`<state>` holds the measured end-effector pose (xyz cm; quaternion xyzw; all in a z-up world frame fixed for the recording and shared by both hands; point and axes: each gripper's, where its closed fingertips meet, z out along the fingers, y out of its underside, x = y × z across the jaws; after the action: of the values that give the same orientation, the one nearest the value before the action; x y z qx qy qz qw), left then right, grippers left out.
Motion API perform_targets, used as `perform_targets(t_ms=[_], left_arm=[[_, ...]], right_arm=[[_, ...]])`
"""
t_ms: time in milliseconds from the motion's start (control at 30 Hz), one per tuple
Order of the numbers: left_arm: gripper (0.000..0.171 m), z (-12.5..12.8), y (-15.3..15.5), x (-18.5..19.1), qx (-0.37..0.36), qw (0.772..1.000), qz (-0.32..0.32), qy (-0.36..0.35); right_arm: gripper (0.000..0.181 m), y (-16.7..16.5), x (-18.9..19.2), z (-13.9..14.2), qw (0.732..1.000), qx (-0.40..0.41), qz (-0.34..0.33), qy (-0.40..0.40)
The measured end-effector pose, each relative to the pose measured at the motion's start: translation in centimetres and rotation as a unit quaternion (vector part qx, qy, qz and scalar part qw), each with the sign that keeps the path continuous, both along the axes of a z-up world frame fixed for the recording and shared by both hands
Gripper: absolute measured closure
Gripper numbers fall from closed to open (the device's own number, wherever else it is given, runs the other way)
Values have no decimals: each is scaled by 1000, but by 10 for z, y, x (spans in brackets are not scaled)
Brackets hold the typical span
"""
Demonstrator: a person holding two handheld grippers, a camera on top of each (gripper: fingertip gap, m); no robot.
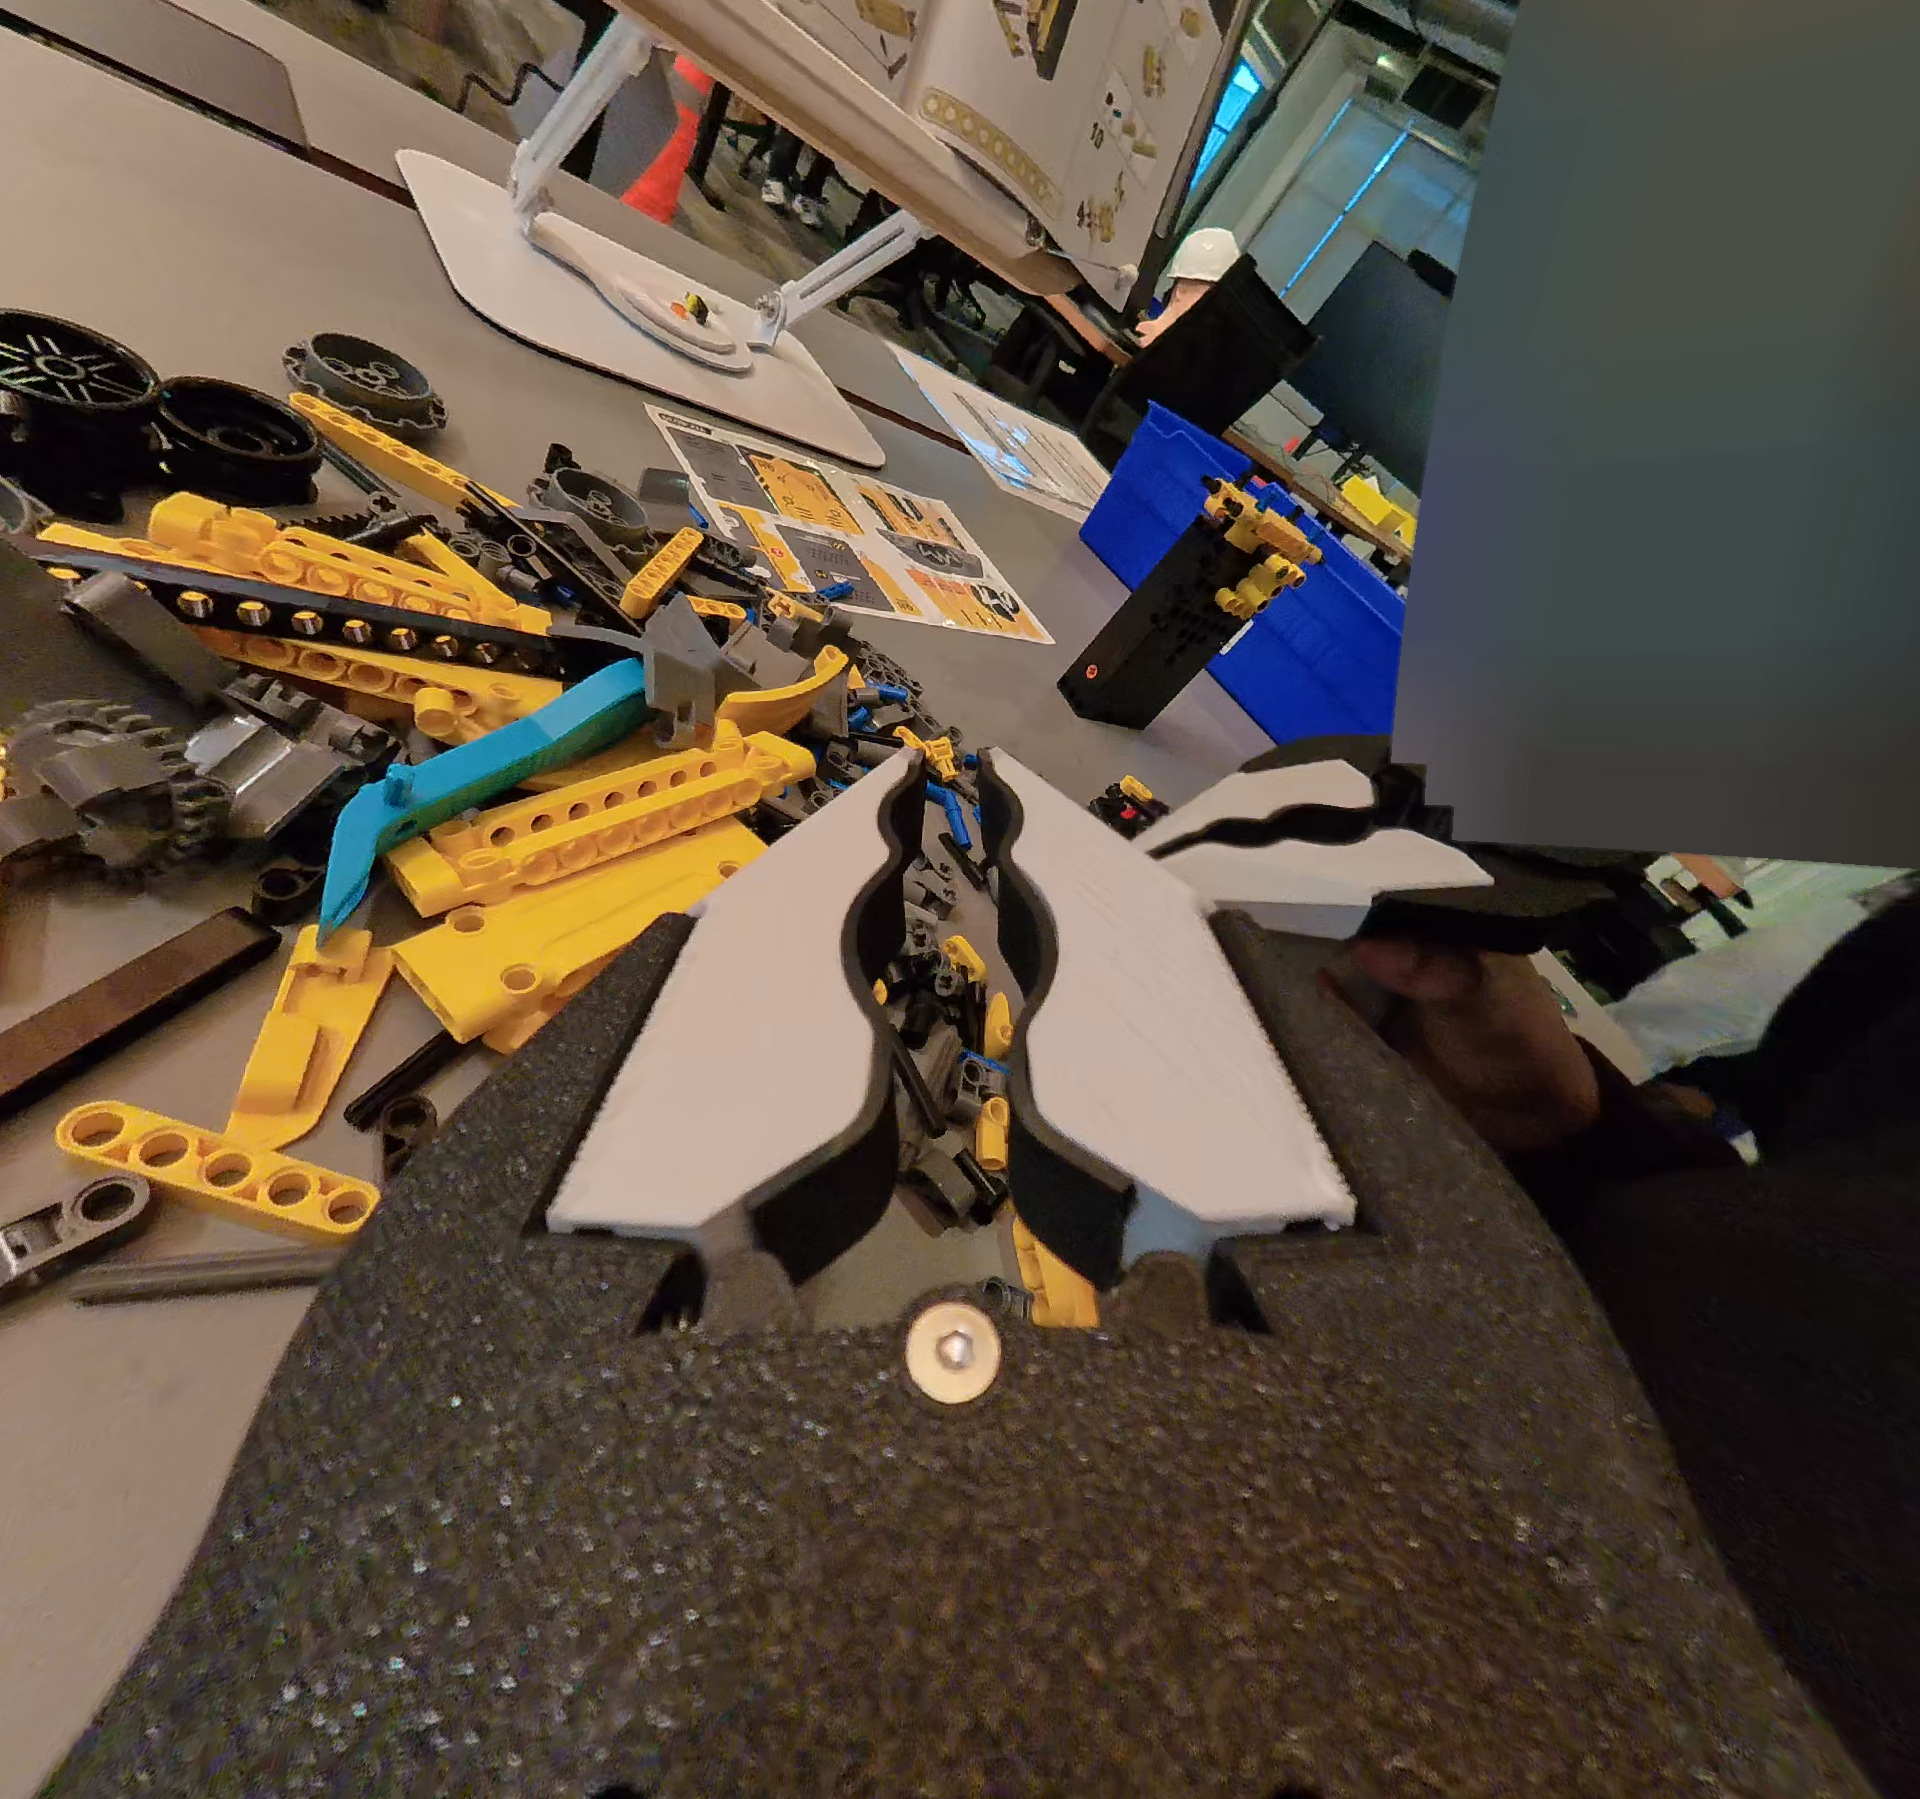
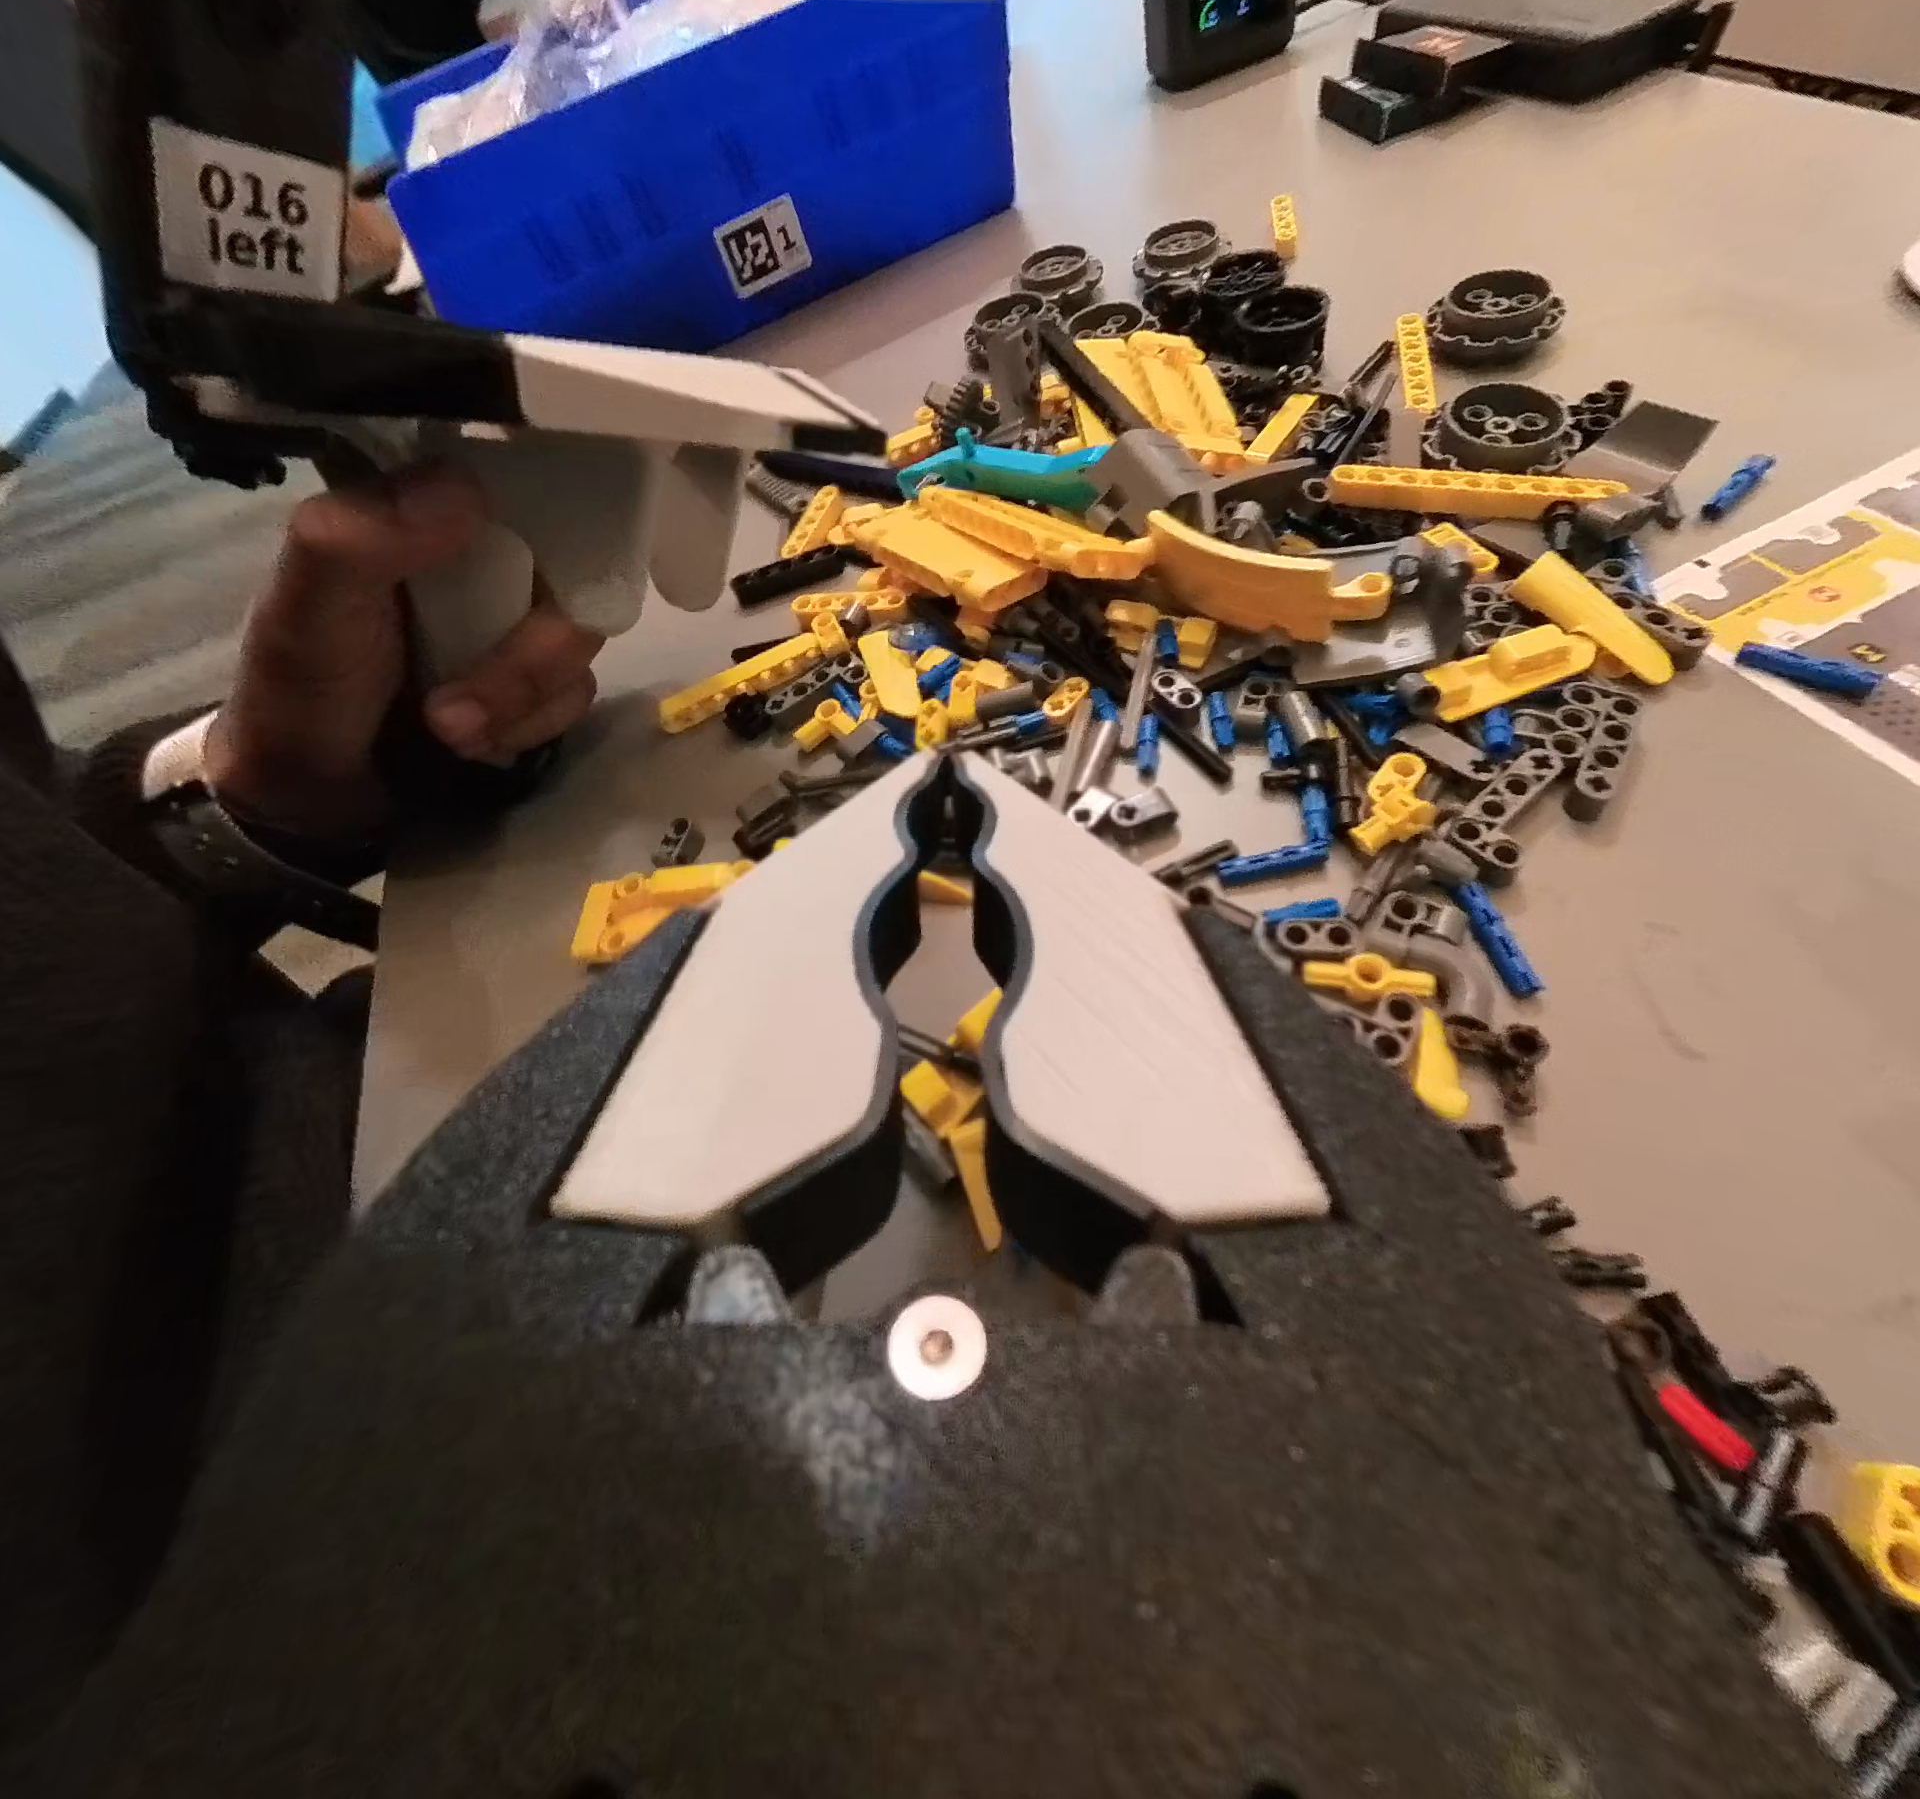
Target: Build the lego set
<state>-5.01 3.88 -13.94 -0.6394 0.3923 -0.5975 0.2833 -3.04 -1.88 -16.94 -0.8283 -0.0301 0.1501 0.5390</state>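
Both grippers hung over one loose heap of building-toy parts (image 2: 1195, 606) on the grey table (image 1: 156, 1437).

Left side: black wheel rims (image 1: 73, 378) lay at the far left edge of the heap, with long yellow perforated beams (image 1: 582, 814) piled beside them. A turquoise pry tool (image 1: 468, 783) rested on top of those beams, tilted. A short yellow beam with round holes (image 1: 218, 1173) lay apart from the heap, near the left gripper's body.

The left gripper (image 1: 951, 762) hovered above the small pins and connectors at the heap's near edge. Its tips stood a little apart, with nothing between them; released, empty. Whether it touched any part I could not tell.

Behind it: a white stand (image 1: 644, 295) carrying an open instruction booklet (image 1: 987, 4), and a printed sheet (image 1: 842, 523) flat on the table. Further right stood a black block topped with a small yellow assembly (image 1: 1174, 627), just in front of a blue bin (image 1: 1309, 606).

The right gripper (image 2: 948, 760) pointed into the near edge of the same heap. Its tips nearly met. Something dark sat in the narrow gap just behind the tips, but I could not tell whether it was gripped or merely lying beneath. Grey and blue pins (image 2: 1278, 856) lay scattered just to its right.
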Motion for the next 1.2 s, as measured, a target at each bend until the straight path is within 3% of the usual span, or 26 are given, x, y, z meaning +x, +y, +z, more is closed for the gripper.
perform_targets(t_ms=[300,467,600,767,1200], left_arm=[[162,4,-1,-5,19,1000,13,-10],[162,3,5,-6,-11,1000,15,-13],[162,0,6,-4,-12,1000,17,-4],[162,2,8,-6,2,999,33,-6],[162,5,10,-7,0,999,40,-18]], right_arm=[[181,-29,21,38,994,86,-65,-14],[181,-65,25,31,988,98,-102,-65],[181,-99,38,40,972,134,-151,-115],[181,-142,73,68,943,215,-230,-106],[181,-157,75,92,922,294,-240,-73]])
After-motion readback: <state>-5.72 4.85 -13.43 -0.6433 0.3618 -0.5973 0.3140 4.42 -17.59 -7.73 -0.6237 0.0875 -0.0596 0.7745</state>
